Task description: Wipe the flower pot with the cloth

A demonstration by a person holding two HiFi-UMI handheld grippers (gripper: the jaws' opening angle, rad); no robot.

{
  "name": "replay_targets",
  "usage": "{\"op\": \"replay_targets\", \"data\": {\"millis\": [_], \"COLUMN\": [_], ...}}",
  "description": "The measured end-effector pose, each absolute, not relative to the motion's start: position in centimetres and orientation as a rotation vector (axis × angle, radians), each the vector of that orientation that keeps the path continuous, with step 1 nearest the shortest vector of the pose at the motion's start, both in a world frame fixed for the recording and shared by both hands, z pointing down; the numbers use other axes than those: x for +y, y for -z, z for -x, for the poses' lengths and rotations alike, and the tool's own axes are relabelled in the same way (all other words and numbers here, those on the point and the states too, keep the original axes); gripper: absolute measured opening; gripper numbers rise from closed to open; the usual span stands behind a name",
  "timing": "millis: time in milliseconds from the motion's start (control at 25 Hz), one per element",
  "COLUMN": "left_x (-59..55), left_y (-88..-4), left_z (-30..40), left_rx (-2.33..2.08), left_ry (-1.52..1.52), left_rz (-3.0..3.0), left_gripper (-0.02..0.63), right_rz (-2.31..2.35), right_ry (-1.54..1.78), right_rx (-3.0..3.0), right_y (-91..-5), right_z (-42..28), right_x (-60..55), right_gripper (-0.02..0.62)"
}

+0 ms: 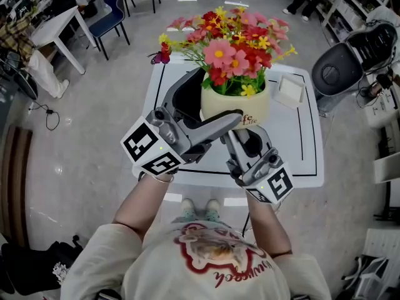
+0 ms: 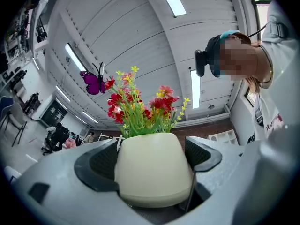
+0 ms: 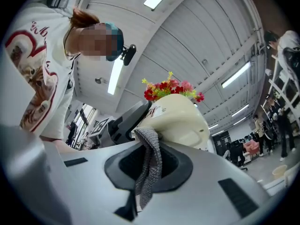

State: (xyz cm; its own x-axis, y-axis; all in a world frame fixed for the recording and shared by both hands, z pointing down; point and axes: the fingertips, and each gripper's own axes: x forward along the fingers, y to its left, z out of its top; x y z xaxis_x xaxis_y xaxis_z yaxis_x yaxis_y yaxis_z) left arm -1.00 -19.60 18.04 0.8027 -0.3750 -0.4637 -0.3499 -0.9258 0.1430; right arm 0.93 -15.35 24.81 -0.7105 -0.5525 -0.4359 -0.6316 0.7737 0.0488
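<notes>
The smooth, rounded cream pot [image 1: 236,107] of bright flowers [image 1: 231,45] sits clamped between the left claw's [image 2: 152,159] ribbed black pads [image 2: 100,163], above the white desk [image 1: 301,149], while the right claw [image 3: 150,168] pinches a grey knitted cloth [image 3: 151,148] against its side

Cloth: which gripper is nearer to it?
Right. The right gripper is shut on the cloth, beside the flower pot. The left gripper is shut on the pot itself, with no cloth between its jaws.
</notes>
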Motion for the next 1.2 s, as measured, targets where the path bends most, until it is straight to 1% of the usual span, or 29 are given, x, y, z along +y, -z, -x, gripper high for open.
{"op": "replay_targets", "data": {"millis": [120,240,400,520,600,800,1200], "left_x": [-19.6,-19.6,-20.1,-19.2,-18.4,-19.7,-21.6], "left_y": [-18.4,-19.9,-23.0,-25.2,-26.9,-30.7,-37.9], "left_z": [0.3,-1.8,-2.2,-1.1,-0.4,0.6,-1.5], "left_rx": [-0.576,-0.59,-0.593,-0.568,-0.545,-0.572,-0.575], "left_ry": [0.718,0.619,0.547,0.538,0.516,0.417,0.264], "left_rz": [-2.972,-3.035,-3.028,-3.005,-3.01,-3.024,-2.98], "left_gripper": [0.46,0.46,0.46,0.46,0.46,0.46,0.46], "right_rz": [0.875,0.913,1.244,1.467,1.481,1.396,1.383], "right_ry": [-0.267,-0.049,0.148,0.139,0.094,0.032,0.255], "right_rx": [2.645,2.677,2.631,2.555,2.541,2.673,2.756], "right_y": [-25.6,-28.1,-33.0,-34.4,-34.0,-34.7,-40.6], "right_z": [-0.1,-3.2,-9.0,-11.8,-11.8,-8.5,-9.8], "right_x": [-15.5,-15.9,-17.4,-17.8,-18.2,-22.0,-24.1], "right_gripper": [0.011,0.012,0.011,0.011,0.012,0.012,0.009]}}
